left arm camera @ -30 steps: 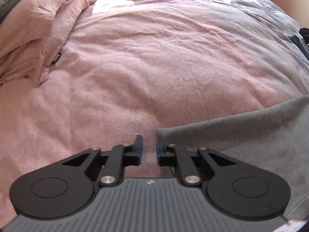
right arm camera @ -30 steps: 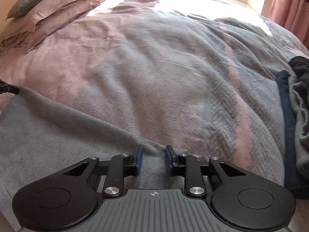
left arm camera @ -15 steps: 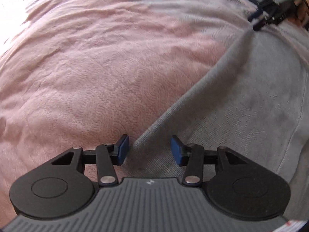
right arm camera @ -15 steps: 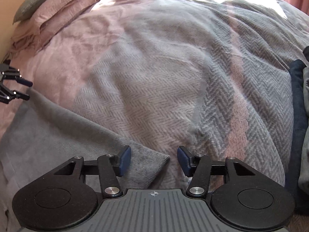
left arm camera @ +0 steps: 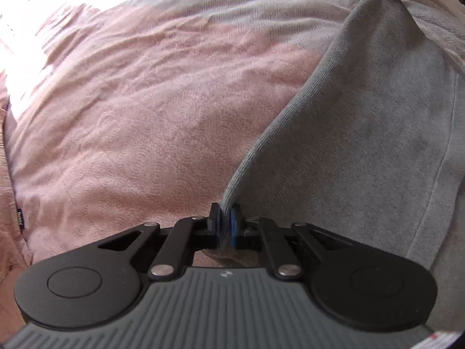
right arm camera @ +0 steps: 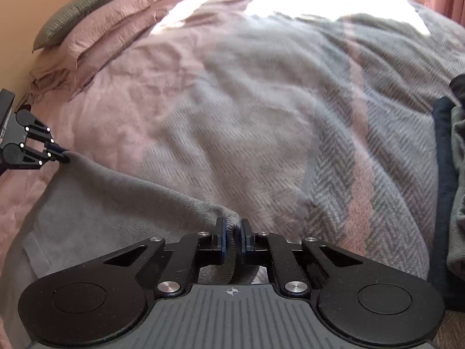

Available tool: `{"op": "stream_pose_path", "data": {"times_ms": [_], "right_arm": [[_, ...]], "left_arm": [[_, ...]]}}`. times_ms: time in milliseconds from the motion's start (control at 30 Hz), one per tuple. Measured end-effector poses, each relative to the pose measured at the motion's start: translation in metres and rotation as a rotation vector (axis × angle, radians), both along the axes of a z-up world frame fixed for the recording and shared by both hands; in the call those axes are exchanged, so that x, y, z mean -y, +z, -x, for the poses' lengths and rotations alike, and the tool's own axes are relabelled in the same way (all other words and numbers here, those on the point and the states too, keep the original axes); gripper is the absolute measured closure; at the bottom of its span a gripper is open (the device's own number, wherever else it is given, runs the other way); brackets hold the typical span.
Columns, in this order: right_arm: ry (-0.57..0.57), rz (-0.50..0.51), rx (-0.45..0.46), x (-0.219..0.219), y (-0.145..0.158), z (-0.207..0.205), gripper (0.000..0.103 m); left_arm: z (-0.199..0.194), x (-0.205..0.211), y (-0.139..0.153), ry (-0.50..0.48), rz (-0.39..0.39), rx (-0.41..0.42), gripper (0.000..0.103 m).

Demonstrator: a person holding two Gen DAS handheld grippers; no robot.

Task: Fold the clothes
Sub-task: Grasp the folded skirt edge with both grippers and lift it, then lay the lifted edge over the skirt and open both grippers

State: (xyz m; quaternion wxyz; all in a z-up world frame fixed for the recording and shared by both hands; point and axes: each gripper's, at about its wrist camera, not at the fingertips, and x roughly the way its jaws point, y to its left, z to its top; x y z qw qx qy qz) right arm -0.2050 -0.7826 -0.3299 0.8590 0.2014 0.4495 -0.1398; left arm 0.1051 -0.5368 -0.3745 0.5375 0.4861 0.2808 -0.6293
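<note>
A: Left tongs [left arm camera: 224, 221]?
B: Clamped on one corner of the grey garment [left arm camera: 363, 133].
A: Right tongs [right arm camera: 232, 232]?
B: Pinching the other corner, hem bunched between pads.
A: Garment location?
B: Stretched between both, lower part draped over the bed [right arm camera: 232, 116], pink cover and grey throw.

left hand-held gripper [left arm camera: 224, 223]: pinched closed | right hand-held gripper [right arm camera: 232, 237]: pinched closed
</note>
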Motion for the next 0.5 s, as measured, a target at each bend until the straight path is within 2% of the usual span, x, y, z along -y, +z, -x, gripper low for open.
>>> {"op": "stream_pose_path", "data": {"times_ms": [100, 200, 300, 400, 500], "right_arm": [[-0.02, 0.093, 0.083, -0.037, 0.037, 0.017, 0.099], [-0.022, 0.184, 0.136, -0.086, 0.073, 0.042, 0.099], [-0.009, 0.273, 0.16, -0.142, 0.104, 0.072, 0.099], [0.002, 0.317, 0.15, -0.199, 0.118, 0.11, 0.1], [0.013, 0.3, 0.109, -0.247, 0.112, 0.152, 0.099]], "left_arm": [[0.011, -0.034, 0.037, 0.089, 0.111, -0.008, 0.099], [0.037, -0.086, 0.078, 0.165, 0.21, -0.03, 0.099], [0.073, -0.146, 0.11, 0.233, 0.27, -0.068, 0.099], [0.107, -0.204, 0.119, 0.302, 0.277, -0.105, 0.098], [0.15, -0.262, 0.102, 0.371, 0.232, -0.108, 0.096]]}}
